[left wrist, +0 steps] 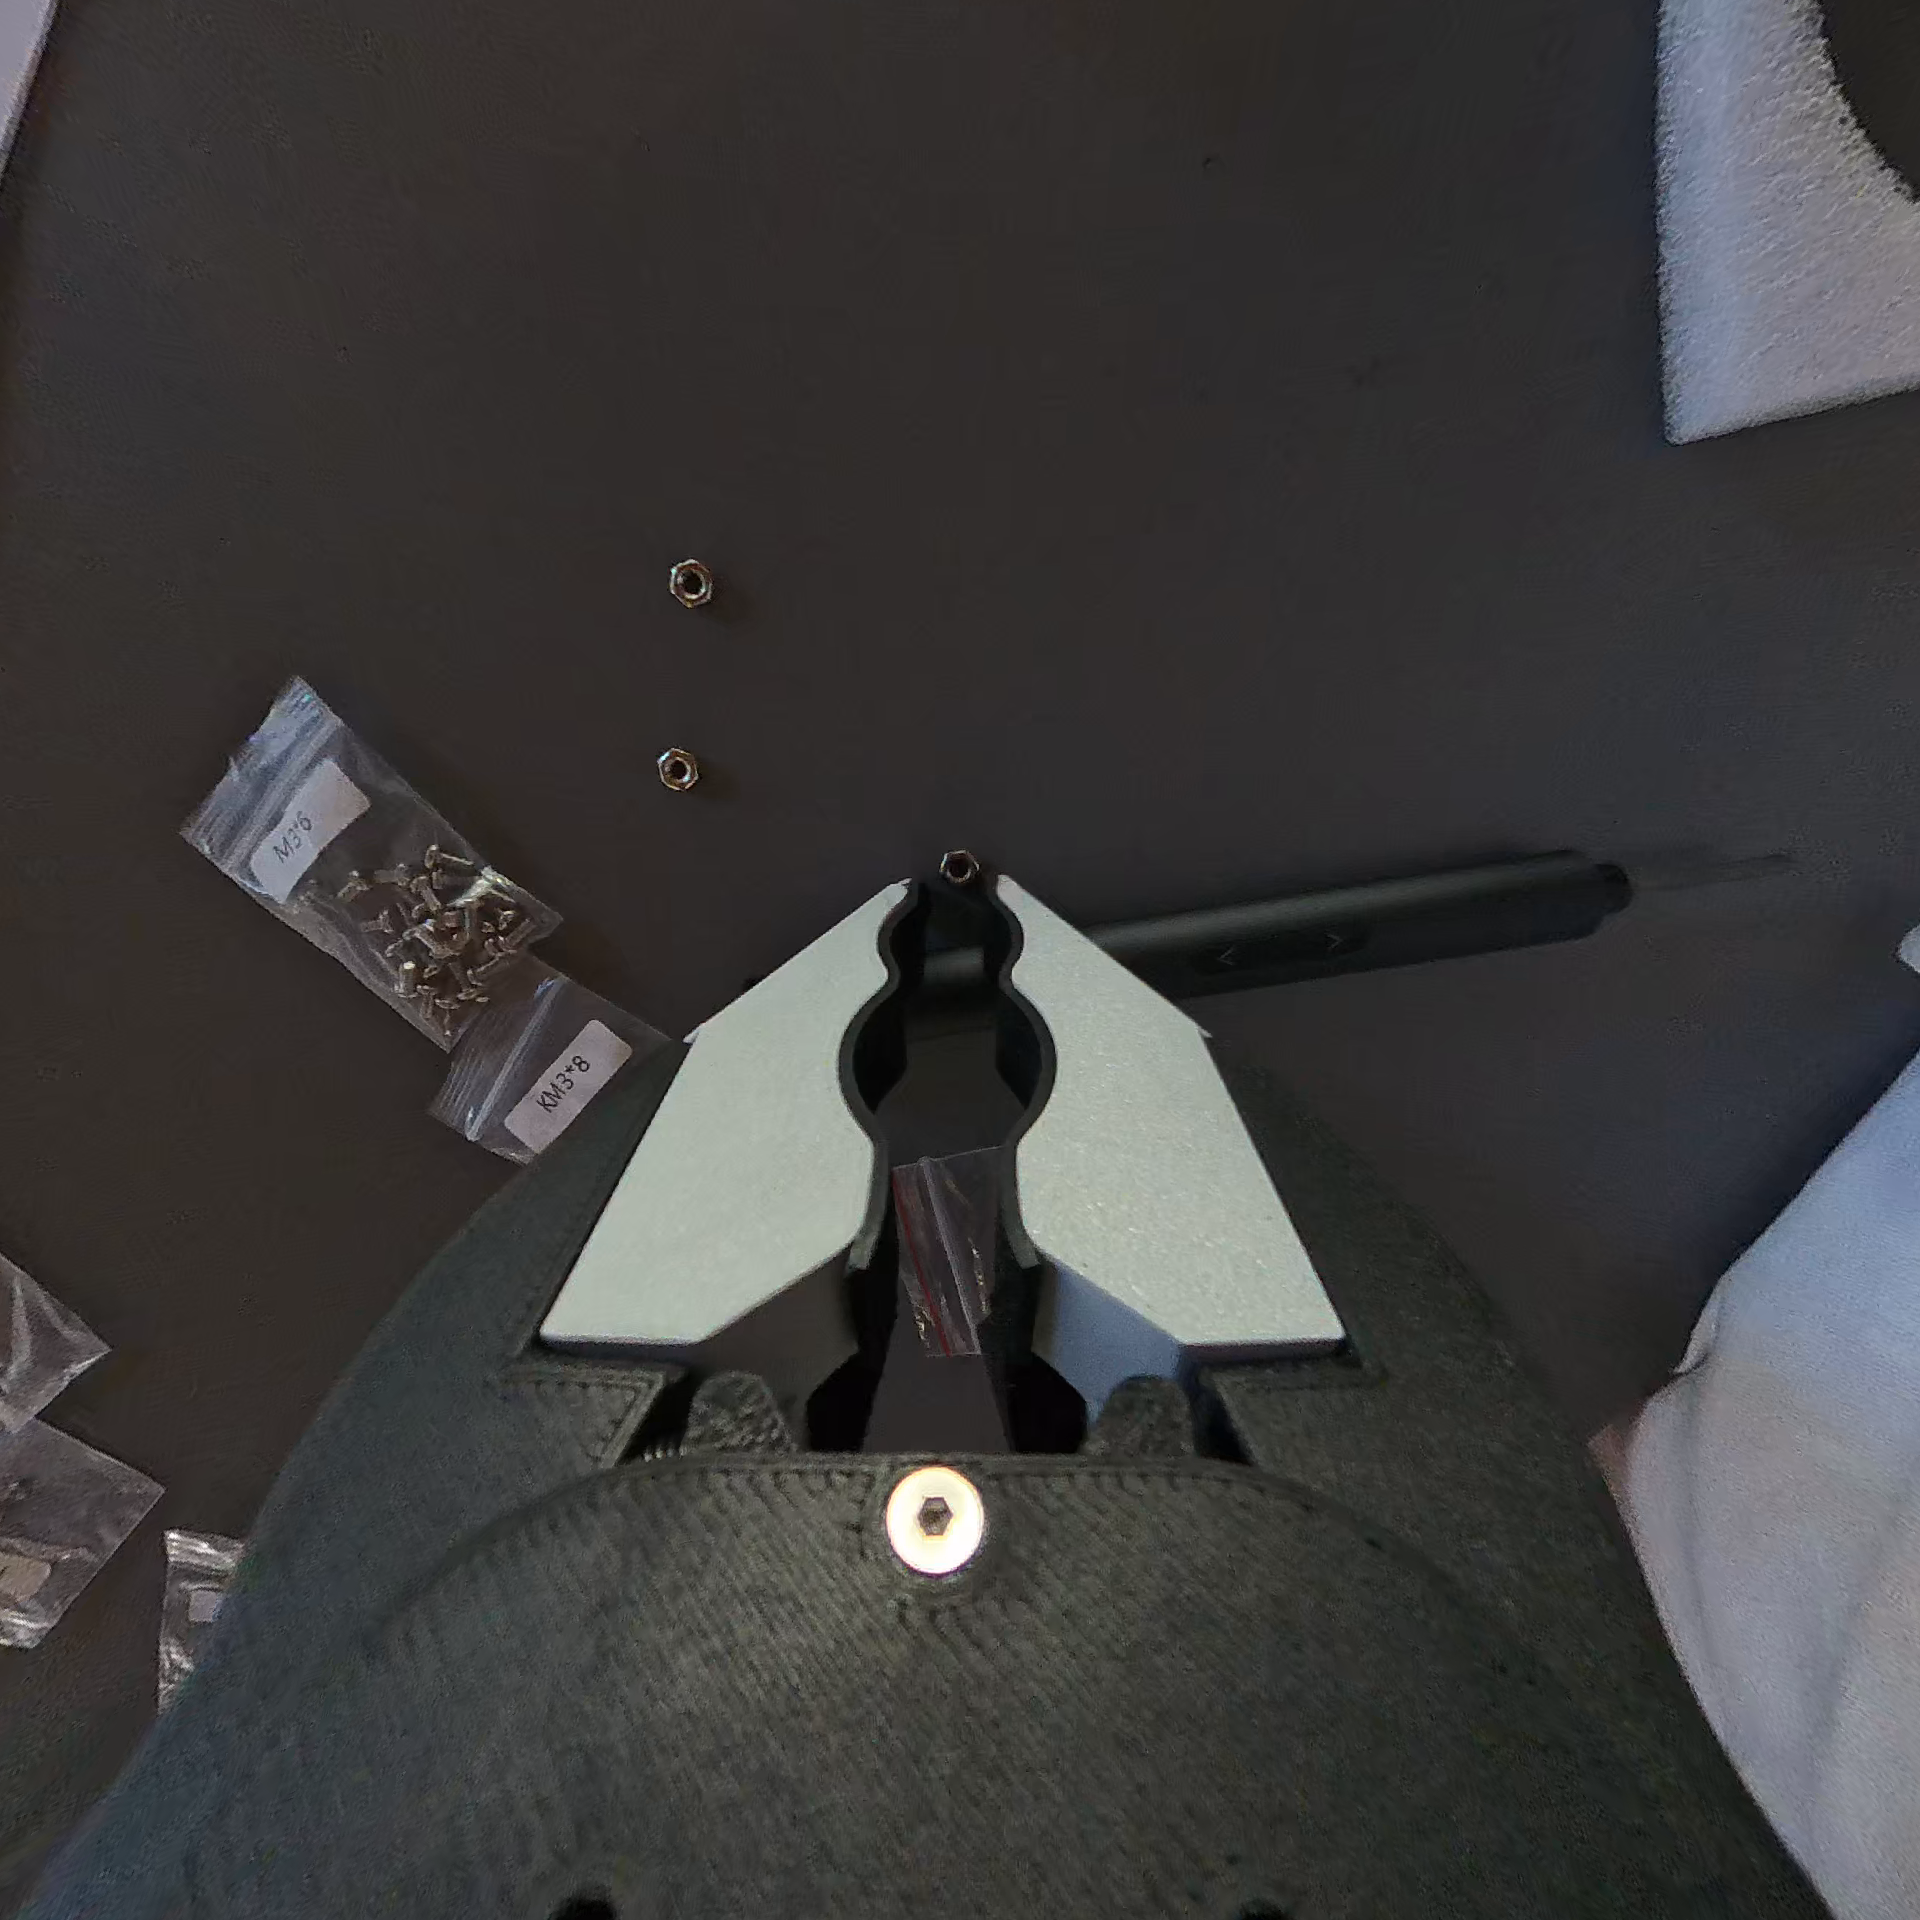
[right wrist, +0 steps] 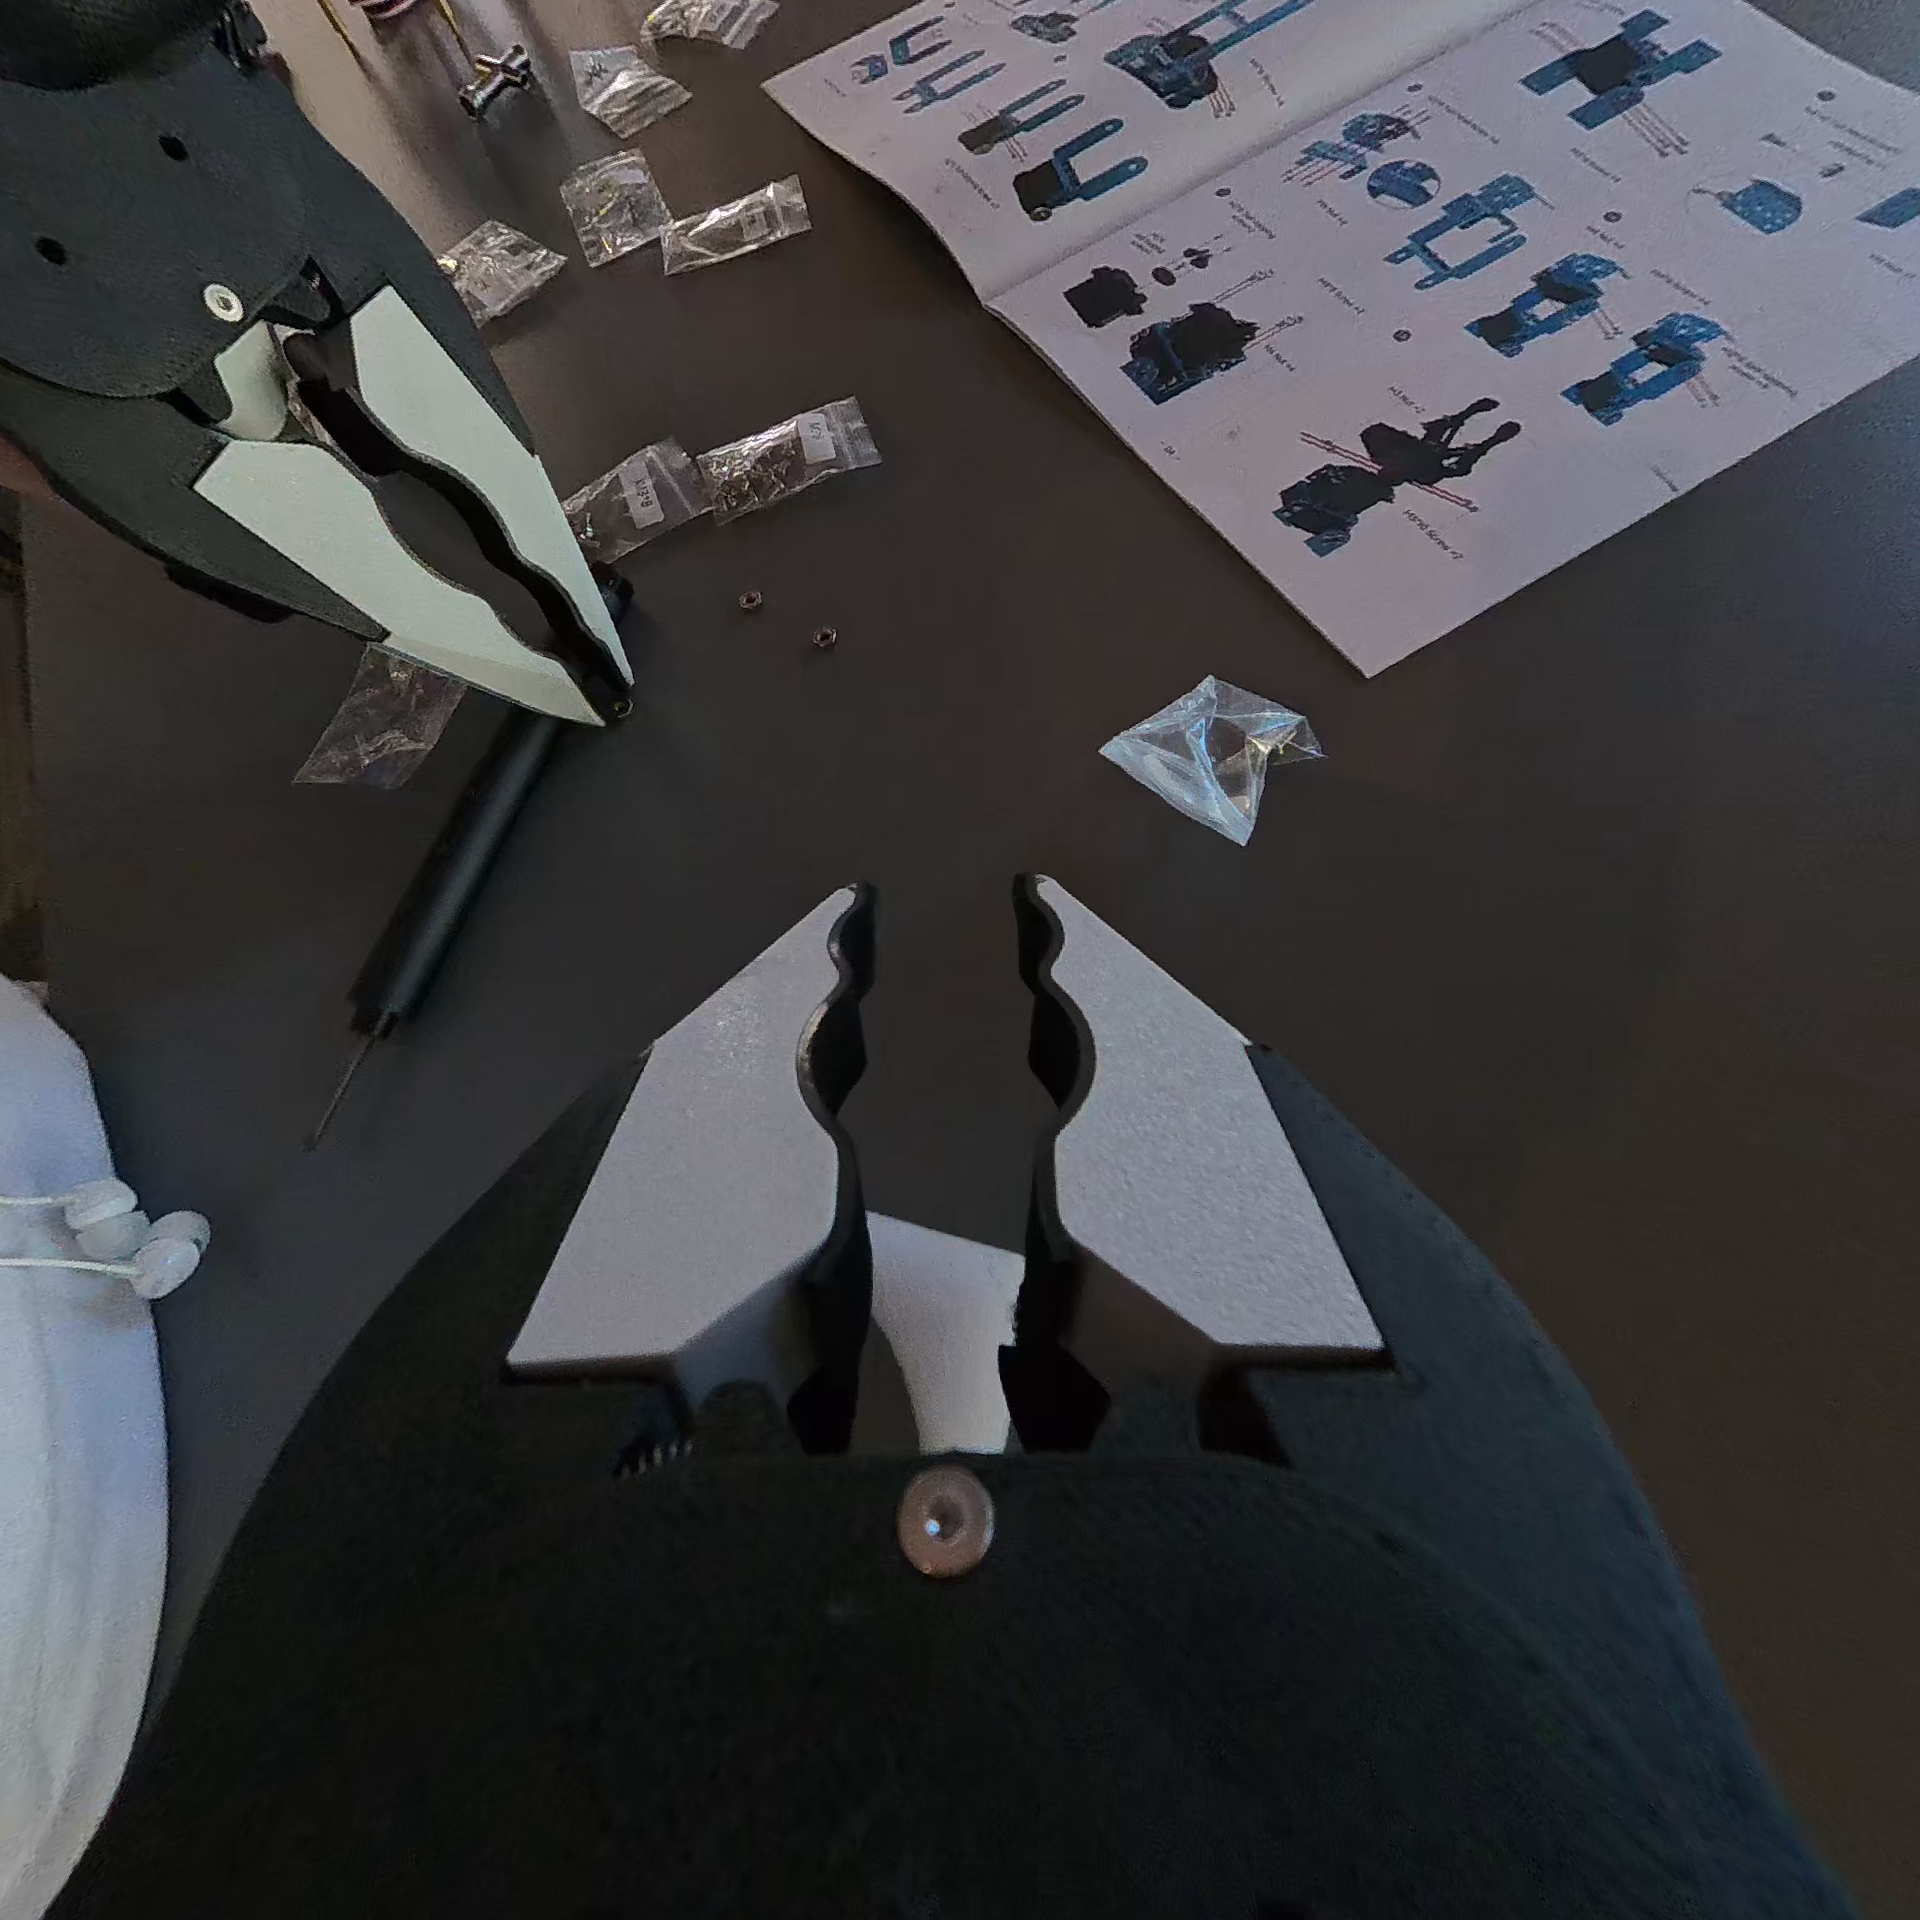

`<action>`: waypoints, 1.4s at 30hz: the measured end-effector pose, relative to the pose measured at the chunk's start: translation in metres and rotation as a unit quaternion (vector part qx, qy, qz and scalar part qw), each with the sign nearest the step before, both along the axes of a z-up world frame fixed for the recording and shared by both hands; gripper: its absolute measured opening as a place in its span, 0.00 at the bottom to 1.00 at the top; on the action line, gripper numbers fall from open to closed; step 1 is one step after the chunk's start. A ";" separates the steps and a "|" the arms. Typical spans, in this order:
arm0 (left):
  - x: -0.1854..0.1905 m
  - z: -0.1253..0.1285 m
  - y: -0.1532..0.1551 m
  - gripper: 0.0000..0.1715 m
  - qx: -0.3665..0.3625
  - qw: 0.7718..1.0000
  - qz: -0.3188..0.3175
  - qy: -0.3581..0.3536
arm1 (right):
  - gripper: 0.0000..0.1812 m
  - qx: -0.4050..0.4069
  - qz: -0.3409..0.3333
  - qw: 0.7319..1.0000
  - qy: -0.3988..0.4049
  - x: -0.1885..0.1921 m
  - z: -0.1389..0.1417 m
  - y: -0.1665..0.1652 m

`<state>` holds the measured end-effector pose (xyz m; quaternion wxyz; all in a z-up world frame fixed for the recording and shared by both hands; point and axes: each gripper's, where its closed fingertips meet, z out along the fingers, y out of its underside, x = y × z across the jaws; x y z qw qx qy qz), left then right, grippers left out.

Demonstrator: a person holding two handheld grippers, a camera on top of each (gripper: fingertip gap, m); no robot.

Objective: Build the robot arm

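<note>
Closest to the lens in the right wrist view, the right gripper point(right wrist: 940, 883) hangs over the bare dark table point(right wrist: 1507, 1039) with its jaws parted by a clear gap and nothing between them. Largest of what lies beyond is an opened instruction sheet point(right wrist: 1403, 343) printed with blue and black diagrams, spread at about one o'clock. Next in size, at ten o'clock, the left gripper point(right wrist: 620, 698) slants down toward the table with its fingertips drawn almost together around a small hex nut point(right wrist: 622, 709). In its own wrist view the left gripper point(left wrist: 956, 881) shows that nut point(left wrist: 955, 864) pinched at the very tips, only a narrow slot left between the jaws. A slim black screwdriver point(right wrist: 457, 883) lies under that gripper and runs toward eight o'clock, its thin bit pointing at a white garment point(right wrist: 62, 1403) at the frame's left edge; in the left view the screwdriver point(left wrist: 1351, 930) stretches toward three o'clock just behind the fingertips. Smaller again, a crumpled empty clear bag point(right wrist: 1210, 750) rests alone at one o'clock, near the right gripper. Two labelled bags of screws point(left wrist: 384, 883) lie at ten o'clock in the left view, with more clear bags scattered at the table's far side. Smallest of all, two loose nuts point(left wrist: 690, 582) point(left wrist: 677, 768) sit apart on the table at eleven o'clock from the left gripper
</note>
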<state>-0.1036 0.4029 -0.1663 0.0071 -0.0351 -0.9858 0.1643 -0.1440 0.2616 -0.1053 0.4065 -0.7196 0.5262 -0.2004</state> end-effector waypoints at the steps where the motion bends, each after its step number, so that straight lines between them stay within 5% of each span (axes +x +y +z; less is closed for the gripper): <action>1: 0.000 0.000 0.001 0.06 0.001 1.000 0.000 0.000 | 0.15 0.000 -0.001 1.000 -0.001 -0.001 0.001 -0.001; 15: -0.003 0.001 0.005 0.13 -0.008 1.000 0.016 0.008 | 0.15 0.002 0.001 1.000 -0.005 -0.004 0.001 -0.001; 33: 0.002 0.005 -0.011 0.03 -0.049 0.999 -0.002 -0.016 | 0.15 -0.002 -0.003 1.000 0.000 -0.004 -0.003 -0.003; 39: 0.007 0.044 -0.028 0.03 -0.165 0.982 0.054 0.073 | 0.15 0.003 0.015 1.000 -0.018 -0.002 0.000 0.005; 42: 0.001 0.077 -0.040 0.03 -0.261 0.942 0.088 0.190 | 0.15 0.009 0.052 0.996 -0.071 0.002 0.016 0.024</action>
